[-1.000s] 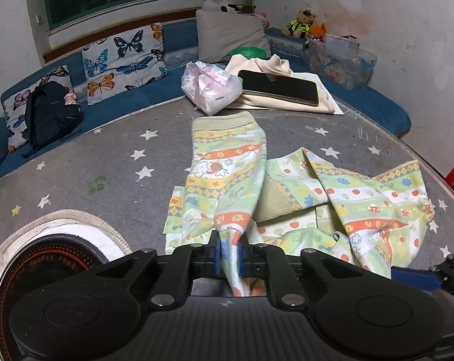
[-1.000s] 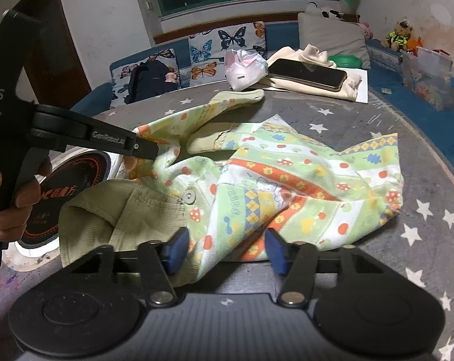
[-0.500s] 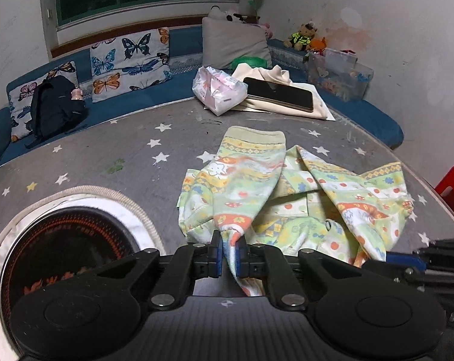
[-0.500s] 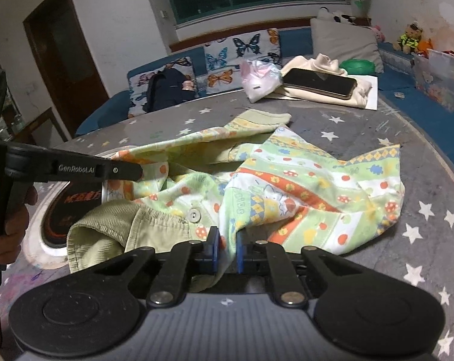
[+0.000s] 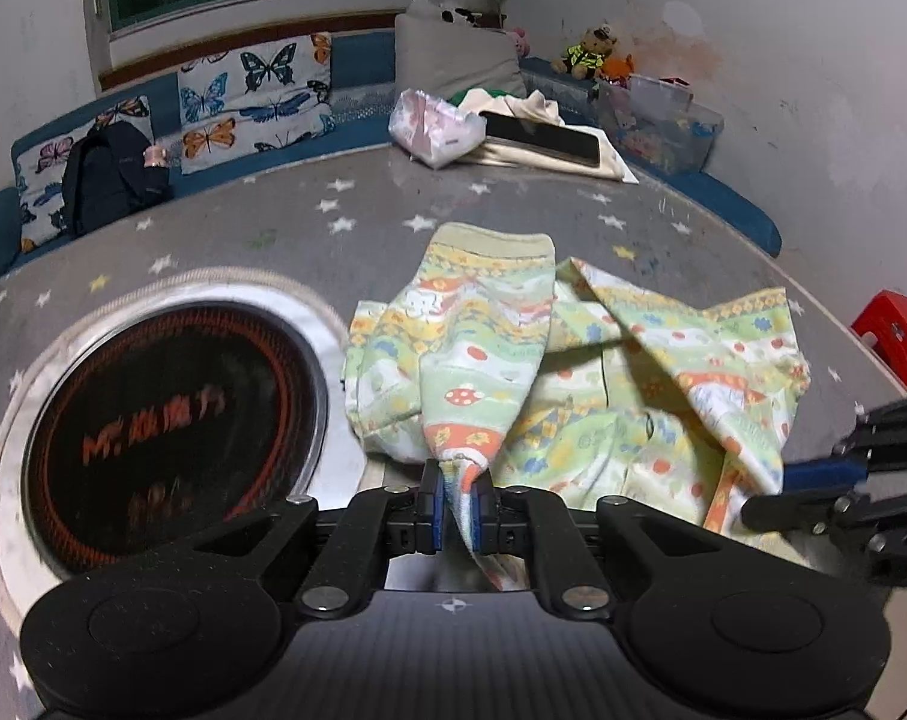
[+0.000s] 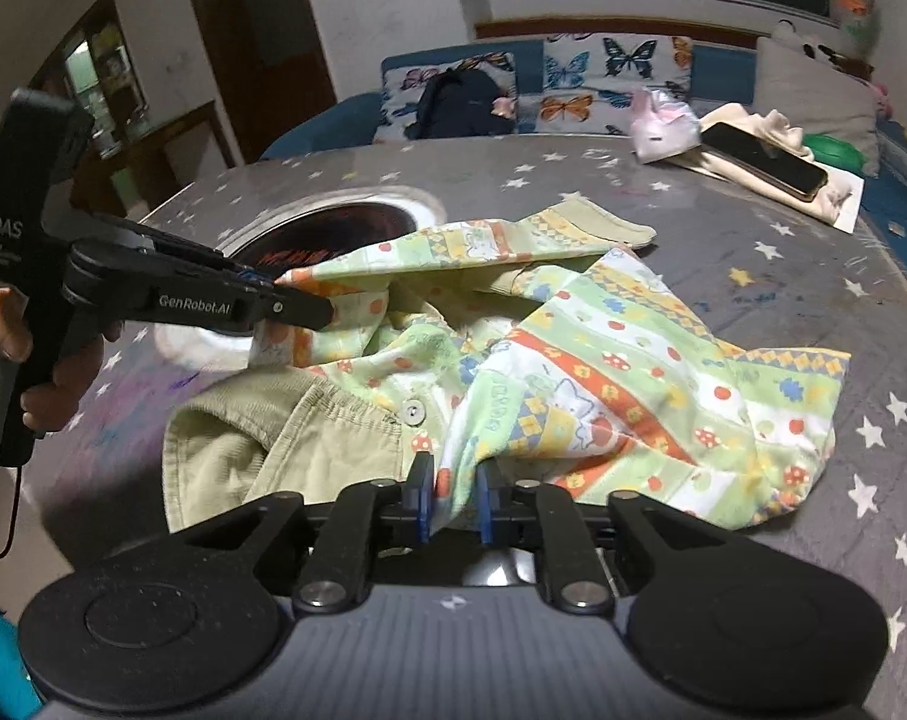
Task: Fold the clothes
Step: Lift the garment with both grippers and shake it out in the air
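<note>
pinching patterned garment (image 6: 603, 360) between both grippers' jaws

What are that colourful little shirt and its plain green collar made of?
The shirt looks like soft printed cotton, matt: it creases and drapes limply from both grippers. The collar seems to be a ribbed fabric, perhaps fine corduroy, judging by its narrow parallel ridges.

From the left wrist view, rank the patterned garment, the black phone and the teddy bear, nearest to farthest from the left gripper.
1. Patterned garment: pinched in the left gripper, lying just ahead.
2. Black phone: far side of the table, ahead and right.
3. Teddy bear: on the bench by the wall, beyond the phone.
</note>
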Demonstrator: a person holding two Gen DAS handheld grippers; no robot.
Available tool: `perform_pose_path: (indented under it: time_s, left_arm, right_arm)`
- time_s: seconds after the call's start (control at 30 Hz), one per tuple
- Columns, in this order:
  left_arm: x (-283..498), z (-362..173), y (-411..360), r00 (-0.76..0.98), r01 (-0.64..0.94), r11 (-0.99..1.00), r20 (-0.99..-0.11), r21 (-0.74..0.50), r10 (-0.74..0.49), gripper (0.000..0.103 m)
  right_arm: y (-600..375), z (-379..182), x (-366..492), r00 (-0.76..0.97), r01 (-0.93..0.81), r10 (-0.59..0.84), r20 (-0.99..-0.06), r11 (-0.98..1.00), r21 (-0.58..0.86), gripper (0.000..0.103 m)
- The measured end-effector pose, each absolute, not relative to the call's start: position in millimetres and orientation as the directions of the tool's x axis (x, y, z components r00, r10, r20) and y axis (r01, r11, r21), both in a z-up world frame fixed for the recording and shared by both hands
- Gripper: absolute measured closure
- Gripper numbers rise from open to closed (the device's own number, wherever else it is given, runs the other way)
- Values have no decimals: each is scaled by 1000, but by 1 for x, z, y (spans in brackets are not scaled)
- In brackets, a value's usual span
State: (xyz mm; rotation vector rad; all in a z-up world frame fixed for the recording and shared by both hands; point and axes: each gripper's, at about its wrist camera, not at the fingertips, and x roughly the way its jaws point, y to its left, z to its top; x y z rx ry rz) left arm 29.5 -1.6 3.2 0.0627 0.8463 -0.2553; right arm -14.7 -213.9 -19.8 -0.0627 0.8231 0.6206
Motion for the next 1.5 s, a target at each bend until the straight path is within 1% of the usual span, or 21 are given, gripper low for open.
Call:
perform_pose_path:
  time_s: [0.1,0.13,0.17,0.2,0.23,0.27,0.37,0.43,0.53,0.6,0.63,0.67,0.7,0.73,0.77,0.83,1.17,1.33,1.5]
  left_arm:
    - [23,1,1,630,250,967,-751,-44,-197,90]
    - [22,1,1,633,250,967,-750,-41,-195,88]
    - [21,2,1,636,249,968,-747,-36,-192,83]
    - [21,3,1,640,249,968,-745,-32,-189,79]
    - [20,4,0,644,248,968,-742,-28,-186,71]
    - [20,5,0,649,245,969,-739,-22,-181,58]
    - [21,8,-2,664,235,972,-729,-8,-167,46]
    - [26,7,-5,665,235,972,-728,-5,-164,45]
    - [35,4,-12,659,240,971,-735,6,-158,45]
    - [41,1,-14,656,246,969,-738,10,-159,47]
    - [44,0,-15,655,249,969,-738,11,-160,58]
    - [47,1,-14,657,250,968,-737,11,-161,74]
    - [49,2,-13,659,250,968,-734,10,-163,78]
    - [51,3,-12,662,251,968,-731,8,-165,80]
    - [53,4,-10,664,251,968,-729,7,-167,84]
    - [56,7,-8,669,252,968,-724,5,-171,88]
    - [81,50,27,738,170,985,-659,-28,-146,92]
    - [86,87,54,798,113,992,-590,-49,-121,92]
    - [72,117,77,838,90,993,-533,-72,-115,92]
  right_arm:
    - [-212,-15,-20,520,-544,483,-705,823,163,82]
    - [-212,-14,-20,526,-538,476,-705,828,159,76]
    - [-212,-13,-20,532,-531,470,-705,833,154,70]
    - [-212,-13,-19,537,-524,464,-704,838,152,69]
    - [-213,-13,-17,542,-512,457,-706,845,154,67]
    - [-213,-14,-13,546,-497,448,-708,853,157,63]
    - [-213,-18,-7,552,-468,433,-713,868,165,59]
    - [-209,-22,-5,549,-459,425,-720,873,165,56]
    - [-203,-29,0,541,-454,413,-732,877,159,56]
    - [-198,-32,1,543,-461,392,-743,878,127,59]
    - [-196,-32,2,545,-463,384,-745,879,114,65]
    - [-196,-32,3,548,-463,377,-746,880,104,76]
    - [-195,-31,4,552,-464,371,-747,881,95,80]
    - [-195,-30,5,558,-465,367,-744,881,86,88]
    - [-195,-26,6,569,-467,367,-736,881,78,91]
    - [-195,-16,8,597,-469,368,-713,881,61,95]
    - [-188,49,39,722,-464,383,-576,886,8,98]
    - [-171,83,57,774,-472,402,-489,882,-21,98]
    - [-165,104,59,789,-495,457,-411,869,16,98]
